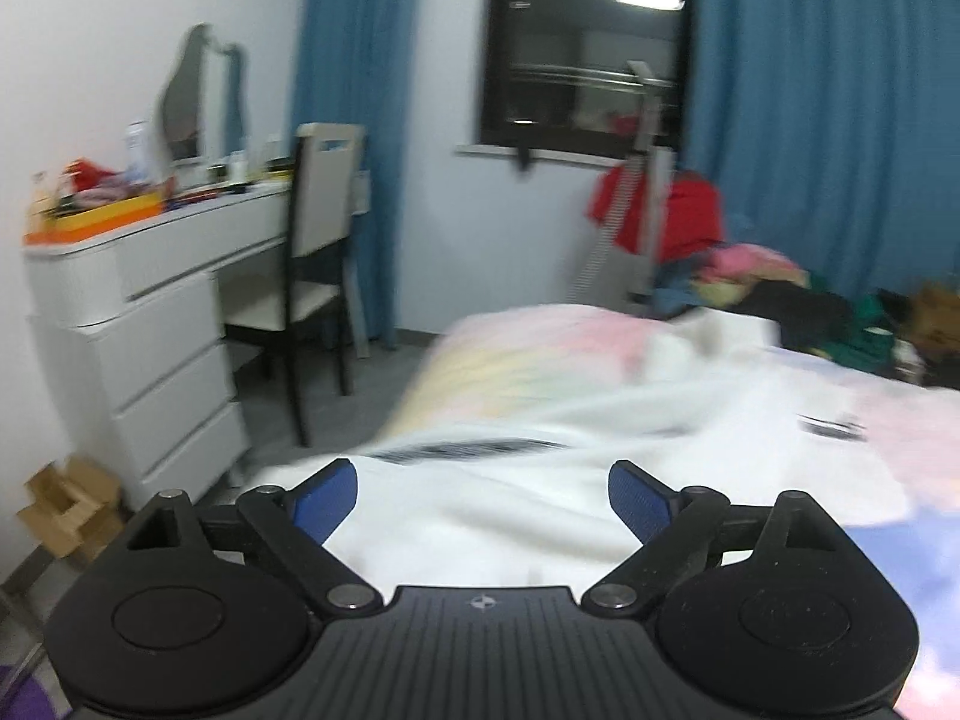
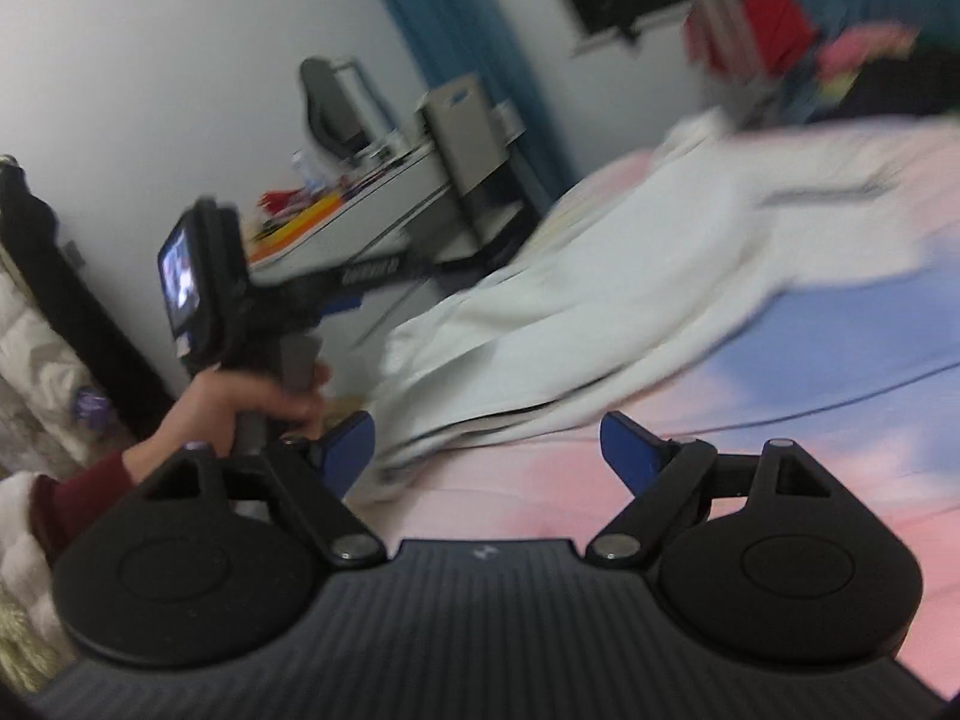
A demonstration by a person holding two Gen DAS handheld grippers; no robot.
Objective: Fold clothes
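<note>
My left gripper (image 1: pixel 483 501) wide open, empty, over soft rumpled white garment (image 1: pixel 540 450) | my right gripper (image 2: pixel 487 450) wide open, empty, garment just ahead on pastel bedsheet (image 2: pixel 810 360)

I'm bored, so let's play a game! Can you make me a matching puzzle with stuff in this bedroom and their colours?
Things:
1. curtains
2. garment spread on the bed
3. shirt hanging under the window
4. chest of drawers

Colours:
A. red
B. white, beside a chair
C. blue
D. white, with a dark stripe

Pairs: 1-C, 2-D, 3-A, 4-B
</note>
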